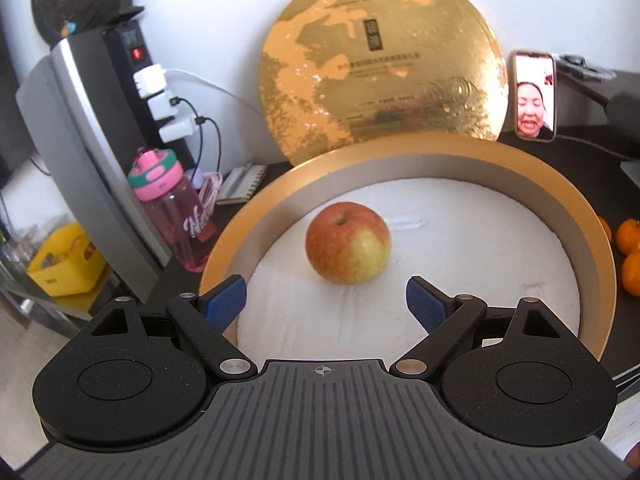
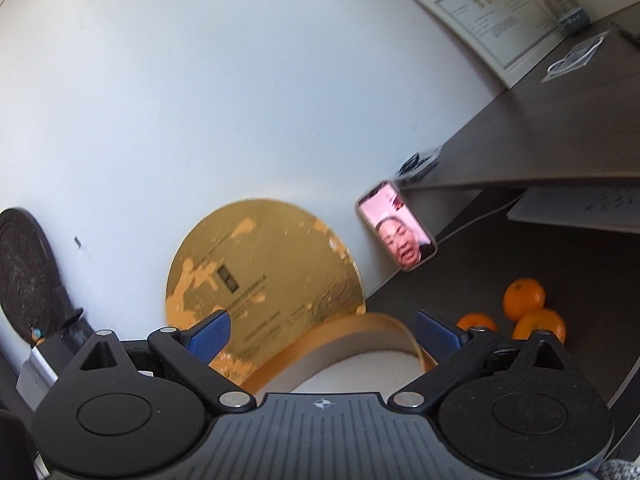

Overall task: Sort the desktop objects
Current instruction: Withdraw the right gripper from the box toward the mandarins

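The left gripper [image 1: 325, 302] has its blue-padded jaws spread wide with nothing between them, poised over the near part of a round gold tray [image 1: 592, 256]. An apple [image 1: 348, 242] sits upright on the tray's white lining, just beyond the fingertips and apart from them. The right gripper [image 2: 322, 334] is likewise spread and empty, raised above the tray's far rim [image 2: 360, 326].

Behind the tray a gold disc [image 1: 380, 64] leans against the white wall [image 2: 200, 80], and a phone [image 1: 535, 96] with a lit screen is propped just beside it. Three oranges [image 2: 524, 298] lie close together on the dark desk [image 2: 460, 288], right of the tray. To the left stand a pink water bottle [image 1: 176, 208], a notebook [image 1: 242, 184], and a power strip [image 1: 160, 92] with white plugs. A framed document [image 2: 492, 20] leans on a higher shelf; its text is too blurred to read. A yellow bin [image 1: 64, 260] sits lower, beyond the desk's left edge.
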`<state>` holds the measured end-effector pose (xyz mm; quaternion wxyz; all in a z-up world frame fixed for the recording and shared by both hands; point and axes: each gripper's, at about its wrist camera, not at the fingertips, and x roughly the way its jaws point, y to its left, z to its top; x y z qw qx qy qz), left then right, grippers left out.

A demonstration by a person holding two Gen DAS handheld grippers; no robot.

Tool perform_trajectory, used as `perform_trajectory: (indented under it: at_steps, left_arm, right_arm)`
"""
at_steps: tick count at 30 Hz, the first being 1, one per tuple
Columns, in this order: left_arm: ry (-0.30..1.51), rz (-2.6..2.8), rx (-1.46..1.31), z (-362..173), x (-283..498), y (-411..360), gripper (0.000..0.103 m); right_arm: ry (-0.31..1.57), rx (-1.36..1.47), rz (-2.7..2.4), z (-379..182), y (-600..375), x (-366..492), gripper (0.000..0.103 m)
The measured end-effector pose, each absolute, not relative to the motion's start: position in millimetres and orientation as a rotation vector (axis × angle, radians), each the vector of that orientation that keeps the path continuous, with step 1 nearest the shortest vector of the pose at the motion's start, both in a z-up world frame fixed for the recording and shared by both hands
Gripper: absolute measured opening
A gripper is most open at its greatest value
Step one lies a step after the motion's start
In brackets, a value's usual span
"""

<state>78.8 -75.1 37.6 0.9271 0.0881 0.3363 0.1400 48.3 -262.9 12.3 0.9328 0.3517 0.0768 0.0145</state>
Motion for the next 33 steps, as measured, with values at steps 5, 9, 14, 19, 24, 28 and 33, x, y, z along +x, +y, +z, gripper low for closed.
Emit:
perform_trajectory:
  at_steps: [5, 9, 14, 19, 24, 28, 33]
  left_arm:
    - [0.714, 0.276, 0.158, 34, 83, -78, 0.091]
    - [0.722, 0.271, 0.149, 30, 84, -76, 0.091]
    - [0.711, 0.235, 0.126, 27, 77, -69, 0.091]
    - [0.679, 0.141, 0.070, 30, 61, -53, 0.091]
    - [0.633, 0.003, 0.043, 33, 43, -47, 0.092]
    - [0.628, -0.130, 0.061, 32, 29, -54, 0.092]
    - [0.644, -0.236, 0.065, 27, 18, -53, 0.092]
  right_arm:
    - [0.164, 0.721, 0.025, 8, -268, 53, 0.101]
    - [0.170, 0.708, 0.022, 6, -268, 55, 0.101]
    - [0.194, 0.652, 0.024, 7, -262, 56, 0.101]
    - [0.207, 0.567, -0.009, 12, -255, 55, 0.101]
    - [0.240, 0.435, -0.047, 17, -245, 50, 0.101]
    - [0.268, 0.302, -0.081, 22, -235, 42, 0.100]
    - [0.283, 0.202, -0.144, 30, -238, 36, 0.100]
